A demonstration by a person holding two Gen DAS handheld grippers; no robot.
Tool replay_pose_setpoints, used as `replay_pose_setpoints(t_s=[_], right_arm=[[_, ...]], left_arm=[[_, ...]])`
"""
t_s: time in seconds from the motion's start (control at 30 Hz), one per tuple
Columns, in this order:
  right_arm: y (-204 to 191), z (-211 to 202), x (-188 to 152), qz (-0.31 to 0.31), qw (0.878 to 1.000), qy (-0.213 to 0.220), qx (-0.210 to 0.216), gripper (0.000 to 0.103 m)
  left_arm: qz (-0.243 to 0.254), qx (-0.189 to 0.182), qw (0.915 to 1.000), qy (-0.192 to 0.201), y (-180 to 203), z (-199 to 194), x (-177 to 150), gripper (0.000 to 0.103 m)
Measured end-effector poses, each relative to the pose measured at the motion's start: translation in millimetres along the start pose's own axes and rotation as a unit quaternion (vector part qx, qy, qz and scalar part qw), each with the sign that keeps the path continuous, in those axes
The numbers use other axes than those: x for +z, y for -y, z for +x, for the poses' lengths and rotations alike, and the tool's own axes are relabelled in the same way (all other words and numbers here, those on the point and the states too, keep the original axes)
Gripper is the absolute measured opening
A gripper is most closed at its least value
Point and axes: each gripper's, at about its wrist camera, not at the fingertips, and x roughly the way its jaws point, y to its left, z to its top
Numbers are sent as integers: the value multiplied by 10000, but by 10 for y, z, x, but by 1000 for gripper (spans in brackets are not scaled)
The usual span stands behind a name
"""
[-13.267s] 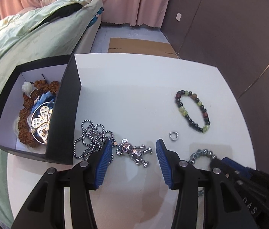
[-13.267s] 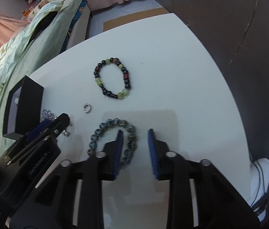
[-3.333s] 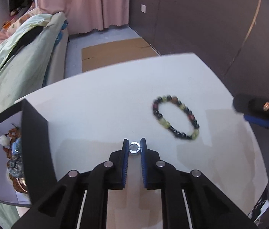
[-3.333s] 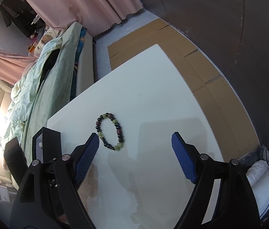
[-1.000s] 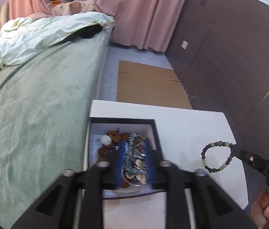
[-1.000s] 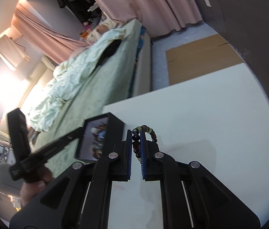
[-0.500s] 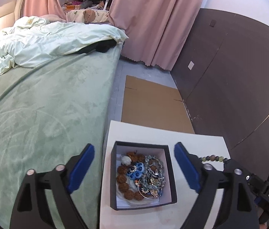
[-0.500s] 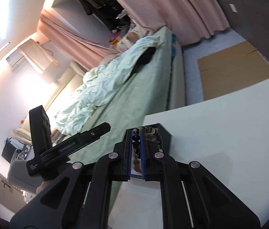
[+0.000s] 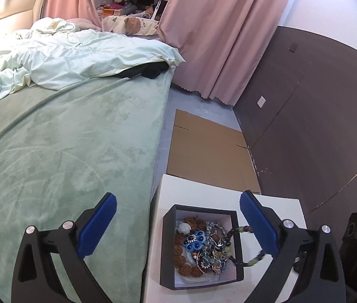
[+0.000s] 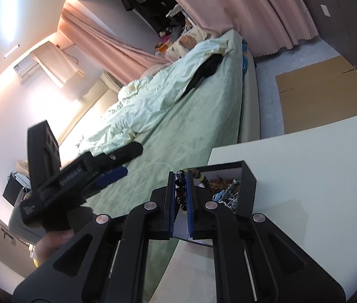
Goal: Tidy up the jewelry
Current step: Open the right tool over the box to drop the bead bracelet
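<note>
My left gripper (image 9: 177,199) hangs above the black jewelry box (image 9: 168,247), its jaws opening wide with nothing between them. The box holds a pile of jewelry (image 9: 203,245): brown beads, a blue flower piece, metal chains. My right gripper (image 10: 179,176) is shut on a bracelet of dark and green beads (image 10: 180,185) at the box's near rim (image 10: 248,192). In the left wrist view the bracelet (image 9: 244,228) drapes over the box's right wall, partly hidden by my finger. The left gripper (image 10: 128,161) also shows left of the box, held in a hand (image 10: 52,240).
The box stands at the corner of a white table (image 9: 279,207) beside a green bed (image 9: 64,151) with a rumpled pale duvet. Flat cardboard (image 9: 208,146) lies on the floor beyond the table. Dark wall panels and pink curtains stand behind.
The left gripper has opened from a narrow gap to wide and drawn up and back from the box. The right gripper has carried the bead bracelet across the table to the box.
</note>
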Motion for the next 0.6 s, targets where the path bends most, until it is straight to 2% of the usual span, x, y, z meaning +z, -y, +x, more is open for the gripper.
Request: replay_pose_setpoints(t_s=[0.13, 0.17, 0.43, 0.5, 0.57, 0.6], right_arm=[[7, 210, -70, 75, 9990, -437, 26, 13], [17, 218, -79, 102, 9989, -463, 48, 18], [77, 19, -75, 152, 9989, -420, -143, 18], [89, -20, -59, 172, 9987, -405, -253, 24], [112, -98, -59, 196, 9985, -327, -397, 45], [118, -152, -55, 200, 9982, -246, -500, 67]], left_arm=[[-89, -8, 10000, -15, -41, 21, 15, 95], [-111, -15, 9999, -14, -49, 24, 18, 95], [-96, -18, 9999, -49, -50, 8, 8, 95], [-42, -23, 10000, -82, -27, 5, -13, 95], [37, -23, 9999, -117, 10, 3, -43, 95], [76, -24, 9999, -130, 30, 1, -59, 95]])
